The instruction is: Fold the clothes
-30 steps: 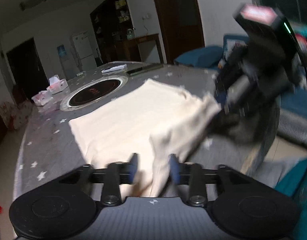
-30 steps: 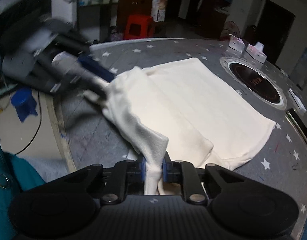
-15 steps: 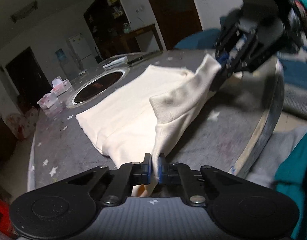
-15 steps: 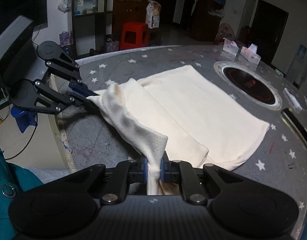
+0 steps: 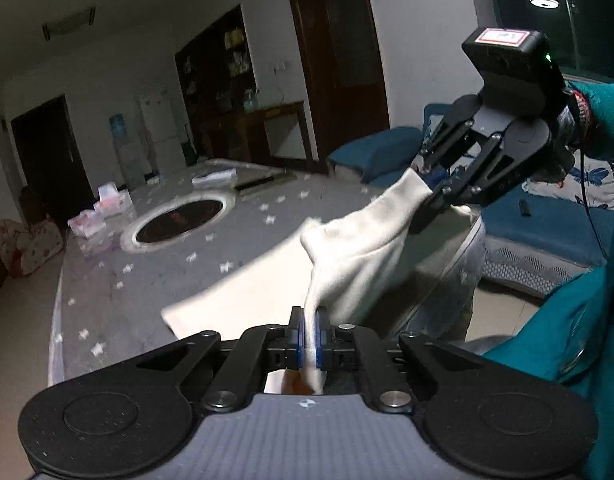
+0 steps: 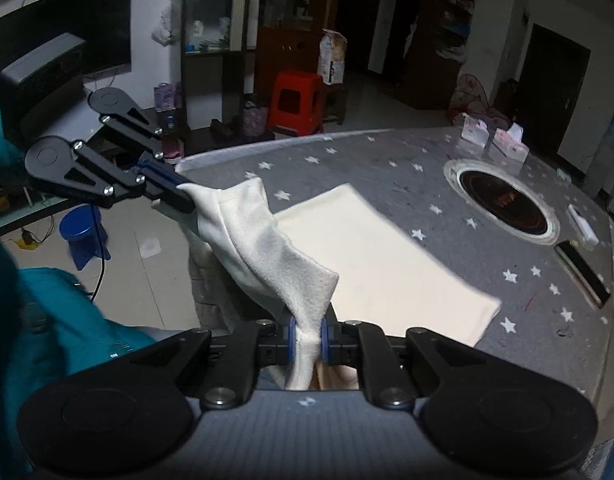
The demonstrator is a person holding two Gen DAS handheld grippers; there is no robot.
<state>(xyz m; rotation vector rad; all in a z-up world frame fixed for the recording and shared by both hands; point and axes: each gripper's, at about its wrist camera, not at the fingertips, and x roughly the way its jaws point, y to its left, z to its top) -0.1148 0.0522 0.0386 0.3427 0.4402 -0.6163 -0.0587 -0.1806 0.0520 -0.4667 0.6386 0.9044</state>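
Star-print tabletop (image 6: 387,168), fleecy cream garment (image 6: 267,248)

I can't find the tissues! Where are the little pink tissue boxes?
The tissue boxes sit at the table's far edge, just beyond the round black burner; in the left wrist view they lie left of it.

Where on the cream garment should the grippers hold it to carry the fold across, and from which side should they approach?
Grip the cream garment at the two corners of its near edge, coming in from the table's near rim. That edge is free and lifts clear while the rest lies flat. The left gripper and right gripper are each clamped on such a corner, with cloth stretched between them.
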